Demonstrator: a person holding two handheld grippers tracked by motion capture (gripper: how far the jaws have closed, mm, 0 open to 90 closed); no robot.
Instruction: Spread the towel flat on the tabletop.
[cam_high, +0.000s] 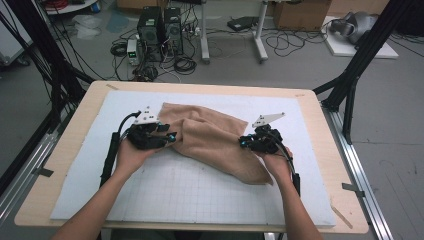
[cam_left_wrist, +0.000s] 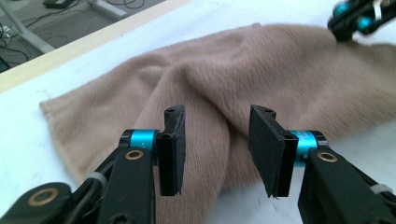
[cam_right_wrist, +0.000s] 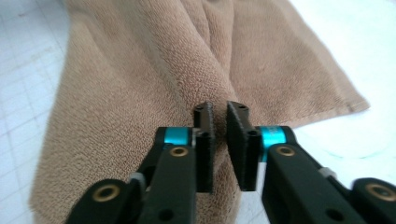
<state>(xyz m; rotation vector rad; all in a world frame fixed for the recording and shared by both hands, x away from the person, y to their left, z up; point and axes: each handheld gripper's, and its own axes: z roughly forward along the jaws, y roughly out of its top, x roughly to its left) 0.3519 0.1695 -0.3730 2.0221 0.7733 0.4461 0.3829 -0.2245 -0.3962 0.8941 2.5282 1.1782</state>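
High view: a tan towel (cam_high: 212, 142) lies crumpled on a white gridded mat (cam_high: 190, 192) covering the wooden worktop (cam_high: 75, 130). The towel occupies the centre of the mat, running from its far corner at about 11 o'clock down to a near corner at about 5 o'clock, with raised folds through its middle.

Left tongs (cam_high: 169, 134) sit at the towel's 9 o'clock edge, carried in the person's left hand (cam_high: 131, 152). In the left gripper view the left tongs (cam_left_wrist: 215, 147) stand spread, a clear gap between the two black pads. A raised ridge of towel (cam_left_wrist: 243, 79) lies in line with that gap, beyond and below the pads; the pads do not press on it. The other gripper is visible at 1 o'clock in this view, resting on the towel's far part.

Right tongs (cam_high: 244, 141) sit at the towel's 3 o'clock side, carried in the right hand (cam_high: 277, 165). In the right gripper view the right tongs (cam_right_wrist: 220, 140) stand nearly together, a narrow slit remaining between the pads. A fold of towel (cam_right_wrist: 140, 70) rises just ahead of the tips. Whether fabric is caught in the slit cannot be told; the pads appear not to be pinching anything.

Beyond the worktop, computer towers (cam_high: 160, 30) and loose cables (cam_high: 295, 40) lie on the floor at 12 o'clock.
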